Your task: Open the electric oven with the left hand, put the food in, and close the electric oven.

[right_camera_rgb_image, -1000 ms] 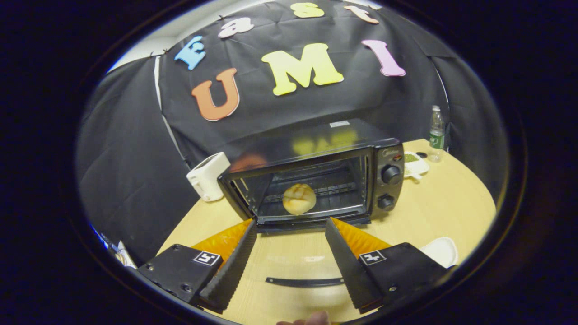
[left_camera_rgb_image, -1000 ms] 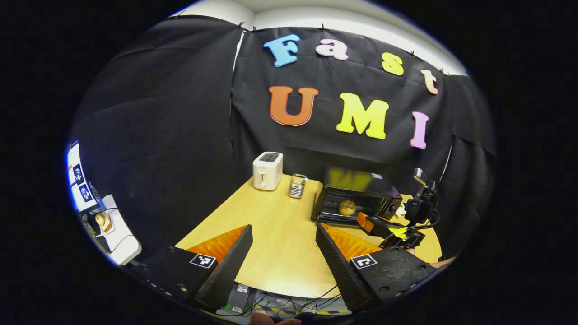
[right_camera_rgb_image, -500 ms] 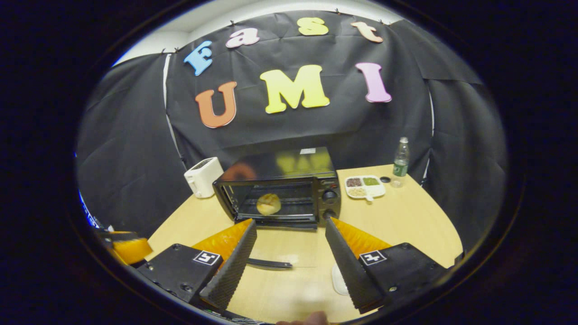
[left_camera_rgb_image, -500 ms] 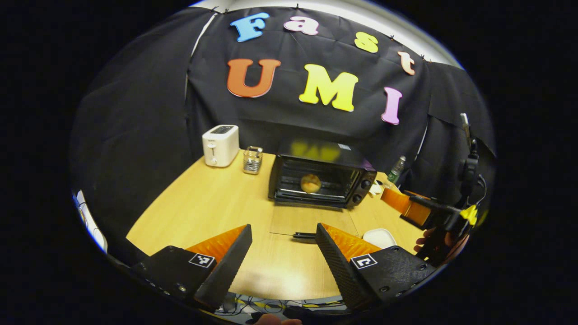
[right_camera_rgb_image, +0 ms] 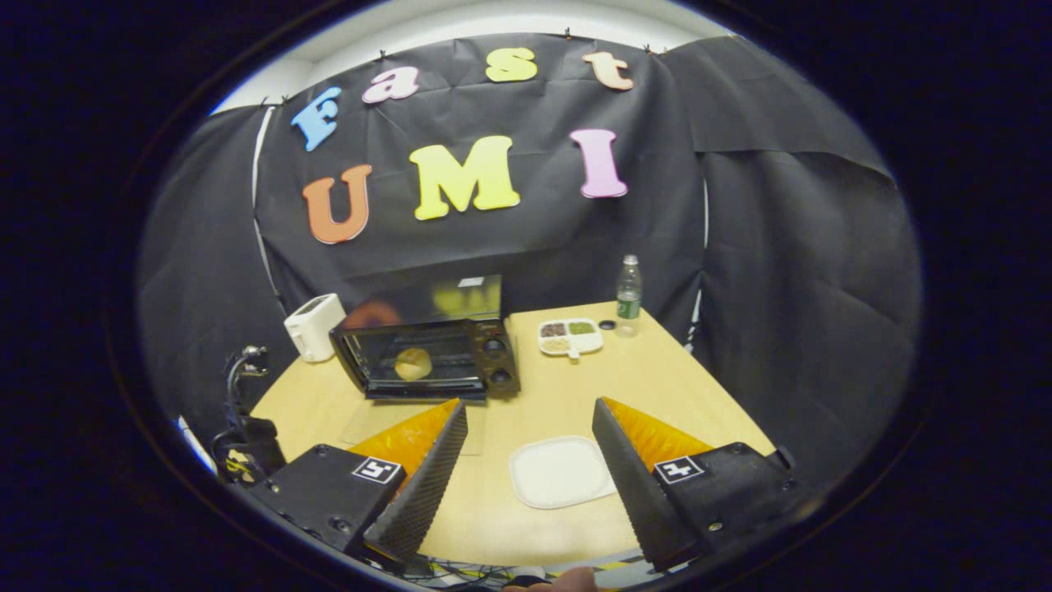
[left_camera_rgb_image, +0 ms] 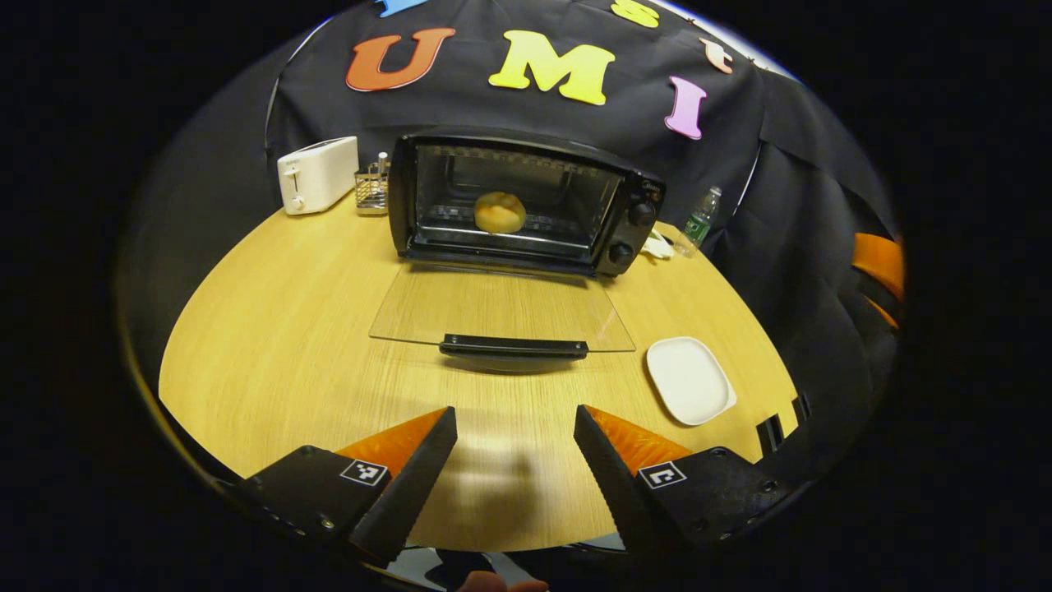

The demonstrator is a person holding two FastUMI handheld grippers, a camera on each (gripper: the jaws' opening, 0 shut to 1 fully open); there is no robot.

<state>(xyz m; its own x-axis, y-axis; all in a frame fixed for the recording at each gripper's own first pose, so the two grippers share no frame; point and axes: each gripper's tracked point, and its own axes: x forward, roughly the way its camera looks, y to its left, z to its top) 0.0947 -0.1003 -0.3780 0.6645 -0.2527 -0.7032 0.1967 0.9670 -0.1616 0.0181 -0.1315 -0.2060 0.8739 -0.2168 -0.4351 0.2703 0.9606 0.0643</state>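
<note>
Oven [left_camera_rgb_image: 526, 201] door [left_camera_rgb_image: 501, 308] down flat, bun [left_camera_rgb_image: 500, 212] inside on the rack, both grippers empty.

Left gripper [left_camera_rgb_image: 514, 444] hangs over the near table [left_camera_rgb_image: 271, 345] edge, aimed straight at the oven, fingers spread wide, nothing between them; door handle [left_camera_rgb_image: 514, 346] lies just ahead of the tips, not touched. Right gripper [right_camera_rgb_image: 530, 440] sits farther back and higher, fingers also spread, gripping nothing; empty white plate [right_camera_rgb_image: 561, 471] shows on the table between its fingers. Glass door rests on the table in front of the oven. Toaster [left_camera_rgb_image: 317, 173] and small wire rack [left_camera_rgb_image: 371, 189] stand left of the oven. Right of it: divided tray [right_camera_rgb_image: 569, 336] with three fillings, capless bottle [right_camera_rgb_image: 628, 295] just beyond, cap [right_camera_rgb_image: 606, 325] beside it.
</note>
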